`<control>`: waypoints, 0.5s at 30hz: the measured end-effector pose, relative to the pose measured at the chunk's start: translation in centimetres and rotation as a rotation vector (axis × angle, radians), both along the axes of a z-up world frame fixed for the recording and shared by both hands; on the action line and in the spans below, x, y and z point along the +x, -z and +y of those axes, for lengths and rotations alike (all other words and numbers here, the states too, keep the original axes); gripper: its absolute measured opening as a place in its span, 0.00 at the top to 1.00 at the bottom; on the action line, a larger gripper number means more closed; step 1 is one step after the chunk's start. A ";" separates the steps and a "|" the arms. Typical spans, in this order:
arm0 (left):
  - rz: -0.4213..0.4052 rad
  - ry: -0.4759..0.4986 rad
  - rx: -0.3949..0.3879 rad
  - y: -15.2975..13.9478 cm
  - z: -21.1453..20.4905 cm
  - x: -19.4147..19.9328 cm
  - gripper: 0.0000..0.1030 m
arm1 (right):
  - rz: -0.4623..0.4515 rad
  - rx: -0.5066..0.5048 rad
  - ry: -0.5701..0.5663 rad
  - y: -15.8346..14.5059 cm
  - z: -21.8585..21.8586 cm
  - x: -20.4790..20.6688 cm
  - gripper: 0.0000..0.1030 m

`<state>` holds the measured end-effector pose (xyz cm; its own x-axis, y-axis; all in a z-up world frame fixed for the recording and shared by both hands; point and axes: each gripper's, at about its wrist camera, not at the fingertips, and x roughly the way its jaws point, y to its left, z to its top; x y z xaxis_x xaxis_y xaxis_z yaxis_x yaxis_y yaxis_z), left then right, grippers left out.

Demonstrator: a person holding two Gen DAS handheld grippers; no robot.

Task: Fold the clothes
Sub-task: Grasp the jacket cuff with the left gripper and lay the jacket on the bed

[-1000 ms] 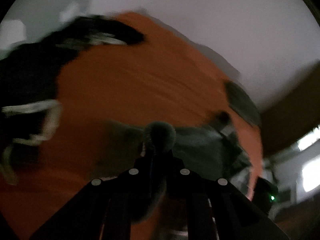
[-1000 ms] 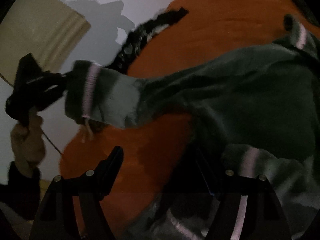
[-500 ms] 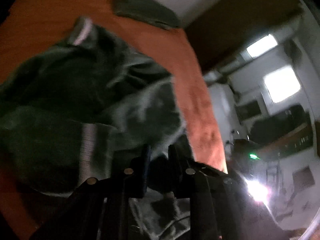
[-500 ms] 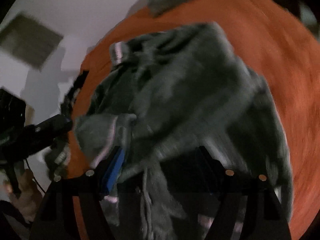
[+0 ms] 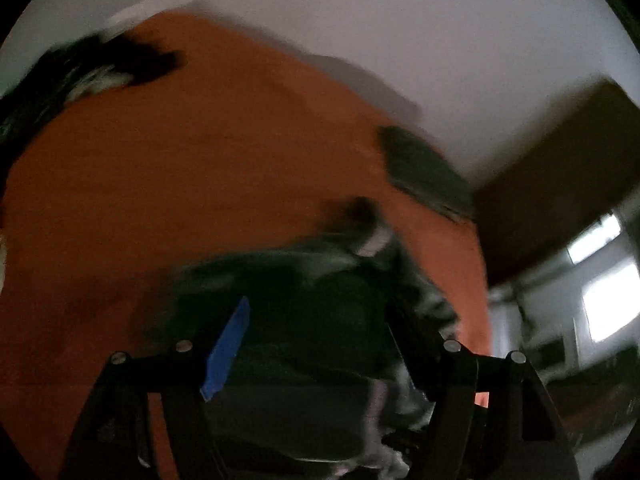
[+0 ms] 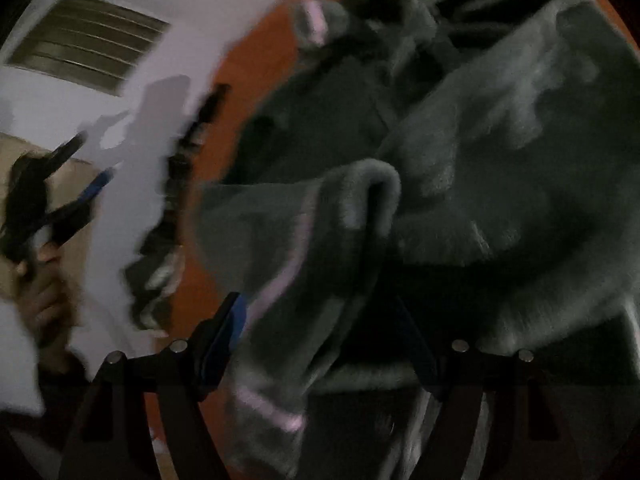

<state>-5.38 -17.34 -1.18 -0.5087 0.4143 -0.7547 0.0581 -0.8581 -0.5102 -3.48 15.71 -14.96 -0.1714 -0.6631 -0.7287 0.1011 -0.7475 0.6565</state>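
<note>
Your left gripper (image 5: 320, 328) has let go of the sleeve it pinched a second ago; its jaws are opening, nothing pressed between them. The grey sweater (image 6: 460, 168) lies crumpled on the orange blanket (image 5: 180, 168). Your right gripper (image 6: 320, 332) stands wide over a cuff.

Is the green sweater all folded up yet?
Not yet. One sleeve is flopped over the green sweater on the orange surface. The left gripper has its jaws opening, clear of it; the right gripper hovers open. The body is rumpled and unfolded.
</note>
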 end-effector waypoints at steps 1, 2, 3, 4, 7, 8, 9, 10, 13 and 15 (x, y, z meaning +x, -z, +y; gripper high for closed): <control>-0.026 -0.021 0.009 0.9 -1.2 0.1 0.30 | -0.023 -0.003 0.014 0.7 -0.3 -0.4 0.27; -0.048 -0.036 0.017 1.8 -2.3 0.2 0.30 | -0.029 -0.006 0.024 1.0 -0.4 -0.7 0.31; -0.069 -0.049 0.008 2.6 -3.1 0.3 0.30 | -0.017 -0.007 0.030 0.8 -0.4 -0.7 0.63; -0.084 -0.054 -0.008 3.2 -3.6 0.3 0.30 | -0.005 -0.008 0.035 0.5 -0.4 -0.7 0.92; -0.113 -0.051 -0.043 4.8 -4.4 -0.1 0.30 | 0.057 -0.027 0.056 -1.8 0.3 0.0 0.91; -0.122 -0.048 -0.053 5.4 -4.5 -0.4 0.30 | 0.079 -0.034 0.060 -3.0 0.7 0.2 0.91; -0.130 -0.045 -0.061 5.9 -4.4 -0.7 0.30 | 0.095 -0.039 0.059 -4.2 1.2 0.4 0.91; -0.139 -0.042 -0.070 6.4 -4.3 -0.9 0.30 | 0.108 -0.038 0.060 -5.4 1.9 0.7 0.91; -0.162 -0.028 -0.065 8.2 -3.9 -1.8 0.30 | 0.137 -0.028 0.092 -8.2 5.1 1.5 0.91; -0.188 -0.012 -0.067 8.6 -3.6 -2.2 0.30 | 0.145 -0.034 0.170 -10.2 9.2 2.4 0.91</control>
<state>-7.62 -20.90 -9.83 -0.3609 0.3546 -0.8625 0.1576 -0.8884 -0.4312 -1.08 24.95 -4.78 -0.3844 -0.6396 -0.6656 0.0705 -0.7393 0.6697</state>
